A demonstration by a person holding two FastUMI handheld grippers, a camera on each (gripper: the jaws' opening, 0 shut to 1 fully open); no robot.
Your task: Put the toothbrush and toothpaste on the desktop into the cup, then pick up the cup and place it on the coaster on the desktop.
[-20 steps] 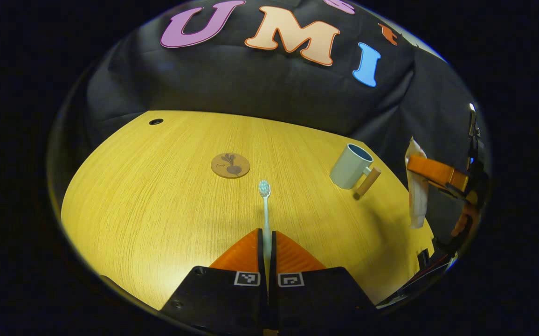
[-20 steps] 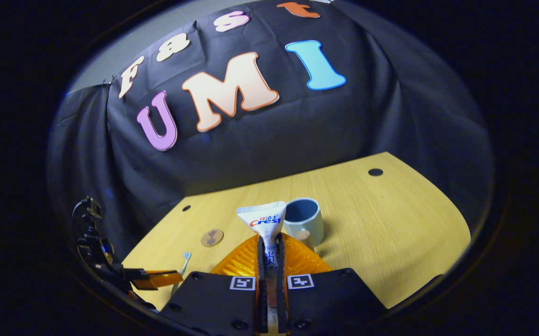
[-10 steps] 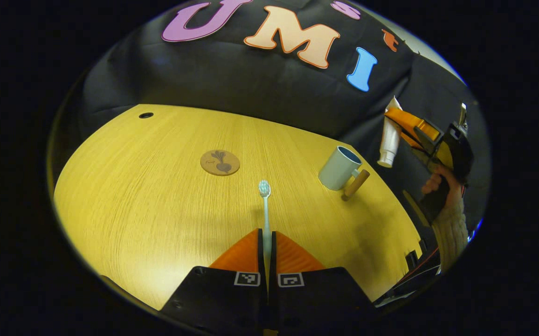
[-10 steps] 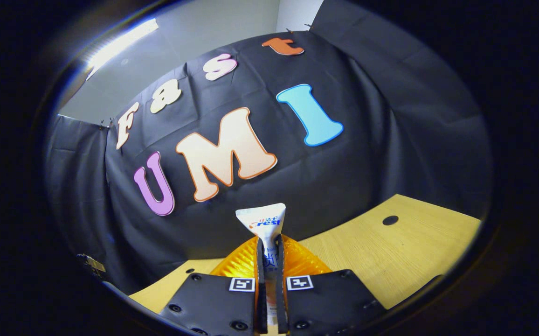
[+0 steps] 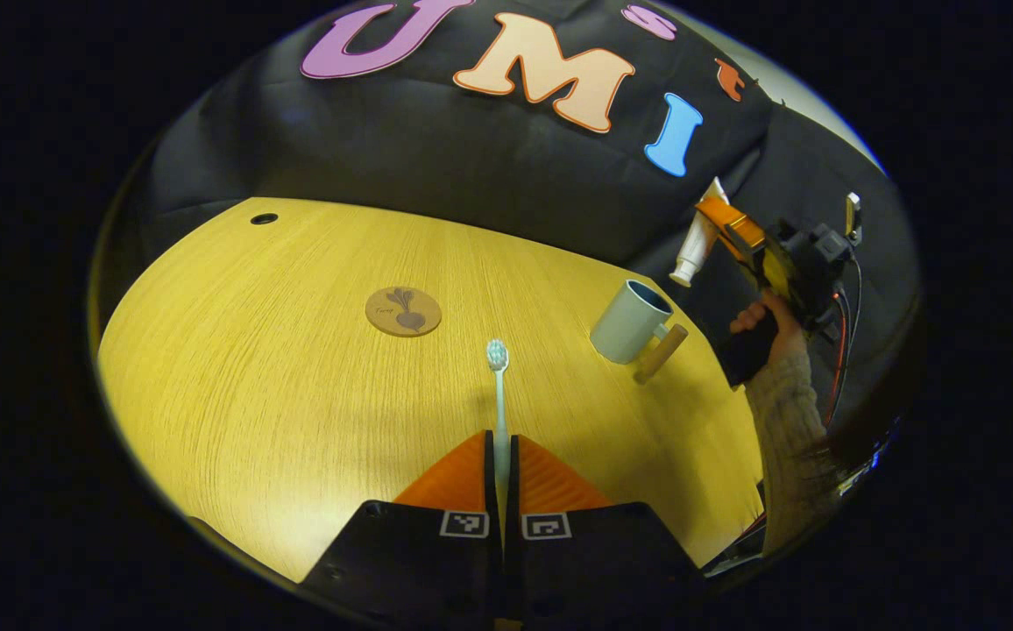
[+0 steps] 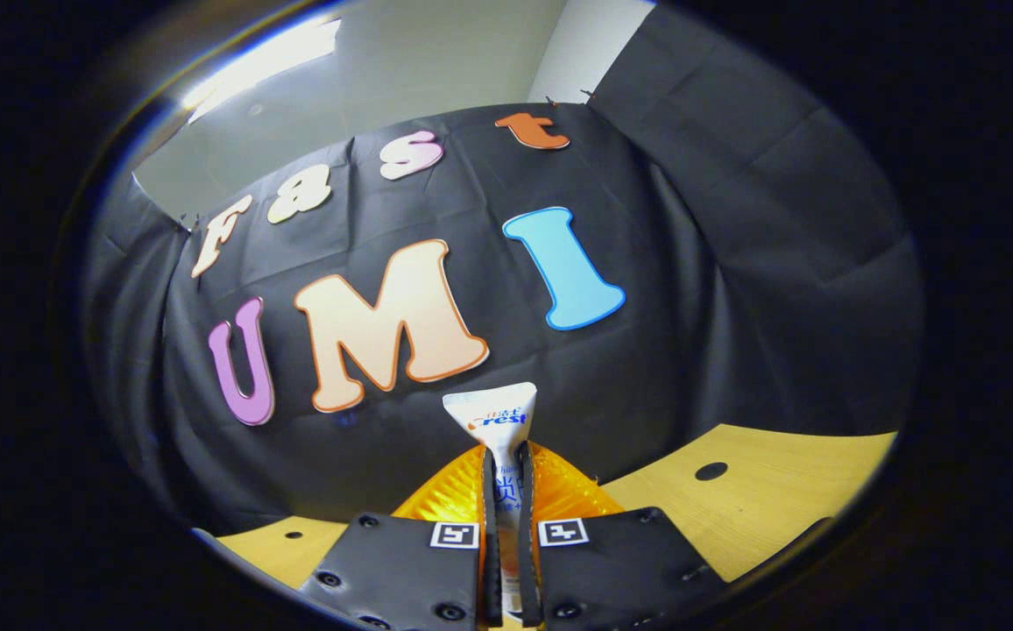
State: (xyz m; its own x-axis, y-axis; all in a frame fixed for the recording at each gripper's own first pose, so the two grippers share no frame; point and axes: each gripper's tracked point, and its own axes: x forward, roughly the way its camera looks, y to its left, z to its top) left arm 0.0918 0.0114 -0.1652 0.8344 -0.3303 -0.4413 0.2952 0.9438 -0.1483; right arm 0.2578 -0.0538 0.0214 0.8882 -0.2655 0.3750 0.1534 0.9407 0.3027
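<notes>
- The left hand-held gripper is closed narrow on the toothbrush, both fingers pressing the handle, in the left gripper view.
- The toothbrush sticks straight forward from between those fingers, its bristle head at the far end, over the yellow wooden worktop; whether it touches the surface cannot be told.
- The coaster, a round brown disc with a dark plant drawing, lies flat on the worktop, ahead and a little left of the brush head, apart from it.
- The cup, pale grey with a blue inside and a wooden handle pointing toward the camera side, stands upright near the worktop's right edge, well right of the toothbrush and well apart from the coaster.
- In the left gripper view the right hand-held gripper is held in the air by a hand with a knitted sleeve, above and to the right of the cup.
- It grips the toothpaste, which hangs tilted with its cap end lowest, above the cup's right side and not touching it.
- In the right gripper view the right hand-held gripper is closed on the toothpaste; the tube's flat crimped end sticks out ahead of the fingers, against the booth wall, with the worktop low in the picture.
</notes>
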